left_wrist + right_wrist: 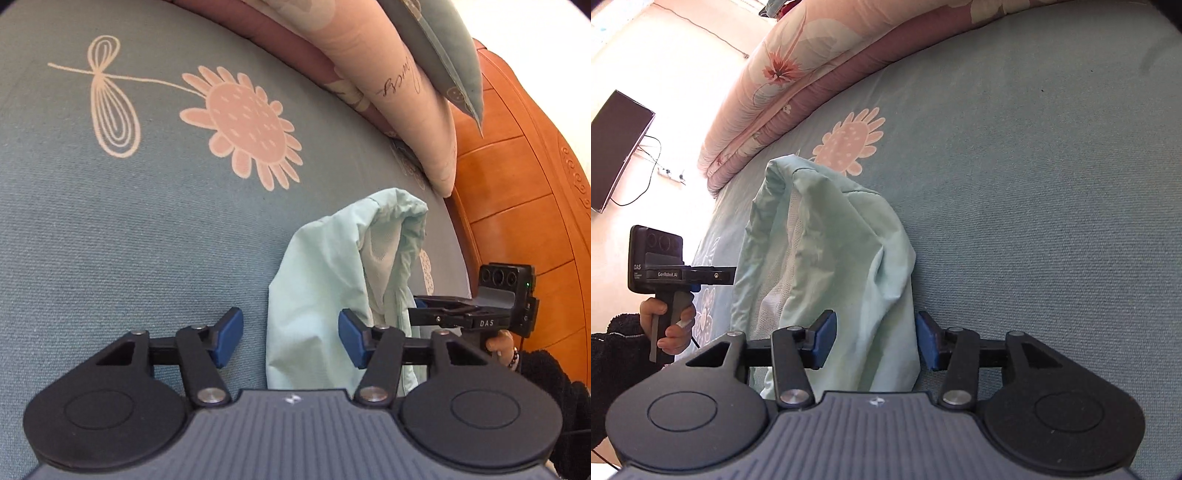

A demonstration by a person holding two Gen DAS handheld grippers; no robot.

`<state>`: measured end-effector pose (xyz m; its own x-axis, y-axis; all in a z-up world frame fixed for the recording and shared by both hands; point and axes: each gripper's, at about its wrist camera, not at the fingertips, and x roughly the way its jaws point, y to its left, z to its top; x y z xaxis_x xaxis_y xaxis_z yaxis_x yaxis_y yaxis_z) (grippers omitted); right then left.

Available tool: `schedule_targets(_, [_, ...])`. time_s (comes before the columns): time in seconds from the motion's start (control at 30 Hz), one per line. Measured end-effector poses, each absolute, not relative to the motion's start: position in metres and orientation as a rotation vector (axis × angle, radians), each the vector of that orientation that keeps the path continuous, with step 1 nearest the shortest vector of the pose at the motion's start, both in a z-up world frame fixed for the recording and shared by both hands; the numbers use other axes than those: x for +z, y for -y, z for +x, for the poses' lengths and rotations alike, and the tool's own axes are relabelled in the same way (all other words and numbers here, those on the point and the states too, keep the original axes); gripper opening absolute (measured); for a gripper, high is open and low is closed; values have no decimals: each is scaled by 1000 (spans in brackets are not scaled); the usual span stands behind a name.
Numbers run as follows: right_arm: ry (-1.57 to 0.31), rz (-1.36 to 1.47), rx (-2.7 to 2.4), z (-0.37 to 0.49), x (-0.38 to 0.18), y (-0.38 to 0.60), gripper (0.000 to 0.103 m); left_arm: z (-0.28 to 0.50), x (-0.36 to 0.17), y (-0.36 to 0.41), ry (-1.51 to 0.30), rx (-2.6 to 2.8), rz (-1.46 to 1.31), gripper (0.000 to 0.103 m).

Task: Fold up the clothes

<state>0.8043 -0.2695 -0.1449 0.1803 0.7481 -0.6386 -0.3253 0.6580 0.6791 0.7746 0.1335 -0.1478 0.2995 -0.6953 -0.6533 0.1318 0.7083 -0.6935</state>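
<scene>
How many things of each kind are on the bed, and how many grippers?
Mint-green garment: 1
Folded quilts: 1 stack
Pillow: 1
Grippers: 2, left gripper and right gripper
Total: 5

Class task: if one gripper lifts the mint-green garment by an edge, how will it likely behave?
The garment would probably droop and swing, since it already sags in soft folds. It looks thin and light. Its smooth cloth may slip from the right gripper, whose jaws stand open.
</scene>
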Motion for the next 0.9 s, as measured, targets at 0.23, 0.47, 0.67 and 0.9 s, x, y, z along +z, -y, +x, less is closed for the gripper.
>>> schedule_targets(0.23, [-1186,621,854,831,-175,270,38,794,-155,-116,-1185,-702,-509,51])
schedule_targets(0.47, [-1215,606,747,830,-174,267,10,791,-152,-112,-1225,-529,-457,6])
schedule_targets(0.67, [-1192,447,704,815,-130,249,10,767,-114,-86,-1169,-517,-342,1])
schedule_targets(0.9, [-1103,347,765,784,-61,246,10,723,-47,-106,-1034,-527,-366,1])
